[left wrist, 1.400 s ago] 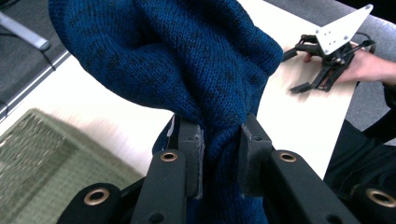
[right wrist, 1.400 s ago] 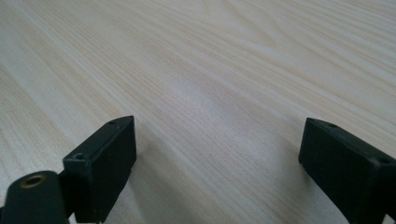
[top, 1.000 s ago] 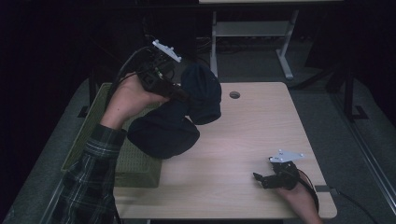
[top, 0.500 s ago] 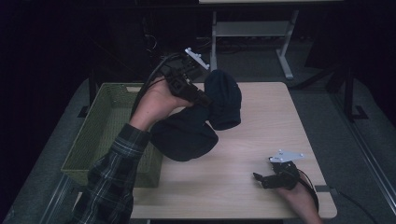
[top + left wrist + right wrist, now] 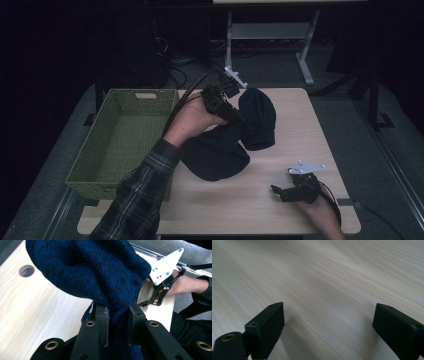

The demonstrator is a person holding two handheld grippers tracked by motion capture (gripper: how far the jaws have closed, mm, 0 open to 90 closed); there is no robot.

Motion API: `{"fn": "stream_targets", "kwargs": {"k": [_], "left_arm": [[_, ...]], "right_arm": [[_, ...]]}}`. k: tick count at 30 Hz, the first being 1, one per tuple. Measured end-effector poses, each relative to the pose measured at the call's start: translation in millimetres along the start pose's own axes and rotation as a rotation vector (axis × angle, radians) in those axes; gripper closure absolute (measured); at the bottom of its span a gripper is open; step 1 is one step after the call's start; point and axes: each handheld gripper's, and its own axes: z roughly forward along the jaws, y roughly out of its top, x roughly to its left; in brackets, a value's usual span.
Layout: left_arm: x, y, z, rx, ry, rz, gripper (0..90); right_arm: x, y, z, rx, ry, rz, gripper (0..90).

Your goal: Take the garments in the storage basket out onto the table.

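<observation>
The left gripper [image 5: 239, 119] carried the dark blue knitted garment [image 5: 227, 137] rightward, off the green woven basket [image 5: 107, 162] toward the frame's centre, and its bottom settled onto the table.

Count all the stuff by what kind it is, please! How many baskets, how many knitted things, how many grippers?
Baskets: 1, the green woven basket, beside the table.
Knitted things: 1, the dark blue knit garment, pinched in the left gripper.
Grippers: 2, the left gripper and the right gripper, which is open over bare wood.
Total: 4
</observation>
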Motion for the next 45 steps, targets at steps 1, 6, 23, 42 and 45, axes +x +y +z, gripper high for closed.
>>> {"fn": "stream_targets", "kwargs": {"k": [1,6,23,42,45], "left_arm": [[-1.0,1.6,6.6,0.003,-0.005,0.007,74.7],[-3.0,3.6,27.7,-0.001,-0.036,-0.006,74.6],[2.0,-1.3,104.5,0.047,-0.102,-0.014,74.4],[28.6,-24.3,154.6,0.068,-0.048,-0.058,73.7],[31.5,-27.7,160.8,0.085,-0.026,-0.058,73.7]], "right_arm": [[0.0,0.0,0.0,0.000,0.000,0.000,10.1],[0.0,0.0,0.0,-0.001,-0.001,-0.001,10.1],[0.2,0.0,0.0,-0.001,0.001,0.002,10.1],[0.4,-0.1,0.1,0.001,0.001,0.005,10.1],[0.4,-0.1,0.0,0.001,0.001,0.006,10.1]]}}
